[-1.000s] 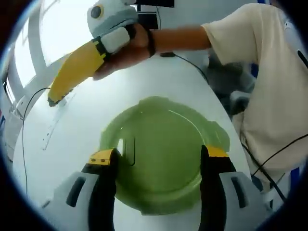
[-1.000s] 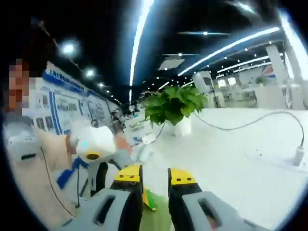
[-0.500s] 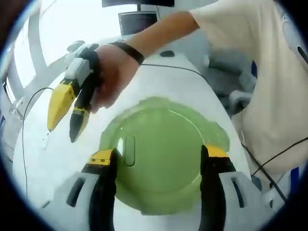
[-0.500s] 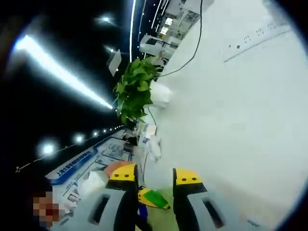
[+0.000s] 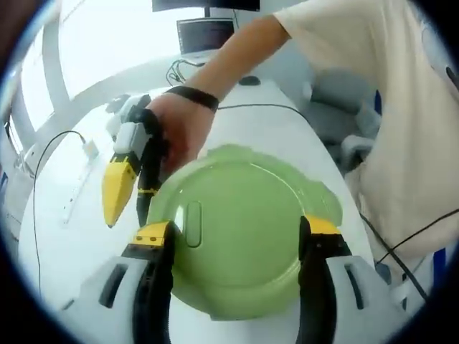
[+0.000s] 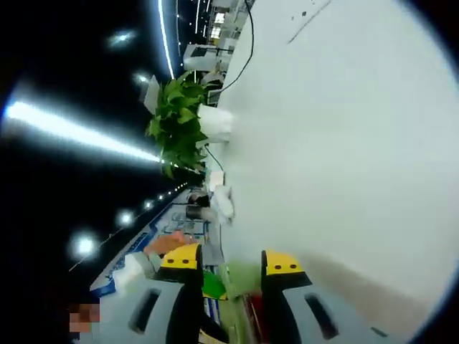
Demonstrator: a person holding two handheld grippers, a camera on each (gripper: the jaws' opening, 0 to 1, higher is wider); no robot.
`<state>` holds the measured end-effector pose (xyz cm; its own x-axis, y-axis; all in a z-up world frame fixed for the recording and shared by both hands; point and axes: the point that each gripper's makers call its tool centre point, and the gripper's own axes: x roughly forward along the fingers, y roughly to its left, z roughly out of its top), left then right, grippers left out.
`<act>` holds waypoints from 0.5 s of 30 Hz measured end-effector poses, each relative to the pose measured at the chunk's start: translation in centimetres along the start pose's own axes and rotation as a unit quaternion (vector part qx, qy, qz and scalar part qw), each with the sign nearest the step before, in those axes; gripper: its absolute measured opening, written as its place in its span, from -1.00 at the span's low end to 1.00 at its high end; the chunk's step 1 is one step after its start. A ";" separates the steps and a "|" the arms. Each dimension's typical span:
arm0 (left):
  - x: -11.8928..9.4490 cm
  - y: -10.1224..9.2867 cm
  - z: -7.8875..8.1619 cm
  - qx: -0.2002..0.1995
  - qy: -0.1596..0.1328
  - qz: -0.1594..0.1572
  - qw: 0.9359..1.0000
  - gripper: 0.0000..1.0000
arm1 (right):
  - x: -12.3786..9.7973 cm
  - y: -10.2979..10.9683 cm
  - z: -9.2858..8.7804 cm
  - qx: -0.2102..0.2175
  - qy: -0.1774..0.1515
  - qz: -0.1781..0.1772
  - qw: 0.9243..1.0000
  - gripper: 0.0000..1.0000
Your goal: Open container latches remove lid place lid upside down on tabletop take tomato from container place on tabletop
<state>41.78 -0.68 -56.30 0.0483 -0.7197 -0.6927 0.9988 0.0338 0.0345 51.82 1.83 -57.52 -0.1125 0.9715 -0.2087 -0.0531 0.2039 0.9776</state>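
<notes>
Far left in the left gripper view, a white cable (image 5: pixel 54 140) trails across the white tabletop (image 5: pixel 68 236). Just right of it the right gripper (image 5: pixel 123 193) comes in with the person's hand (image 5: pixel 179 129) on it, yellow tips pointing down at the left edge of the green lid (image 5: pixel 237 236); its jaws look a little apart with nothing between them, and whether a tip actually touches the rim is hard to tell. The lid sits on its container, seen from above, with a small oblong mark (image 5: pixel 192 215) near its left side. The left gripper (image 5: pixel 233 233) hovers near side of the lid, jaws spread wide on either side of it, holding nothing.

In the right gripper view everything is rolled sideways: a potted plant (image 6: pixel 179 118) stands far off on the table and a sliver of green with something red (image 6: pixel 254 315) shows between the jaws, too blurry to name.

Progress-wise this looks like the very start: lid on, latches probably not open yet, no tomato out. Basically all steps are left
</notes>
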 end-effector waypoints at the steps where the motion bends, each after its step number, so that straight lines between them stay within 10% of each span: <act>1: 0.0 0.0 0.0 0.001 -0.001 0.000 1.000 0.29 | 0.0 -0.5 0.1 0.001 -0.001 -0.004 1.000 -0.49; 15: 0.3 0.4 -0.1 0.001 -0.009 -0.001 1.000 0.29 | 0.9 -1.6 -0.4 0.021 0.005 0.005 1.000 -0.66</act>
<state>42.19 -0.82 -56.53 0.0459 -0.7323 -0.6794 0.9989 0.0312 0.0339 51.45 2.29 -59.32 -0.1229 0.9721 -0.1999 -0.0111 0.2000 0.9797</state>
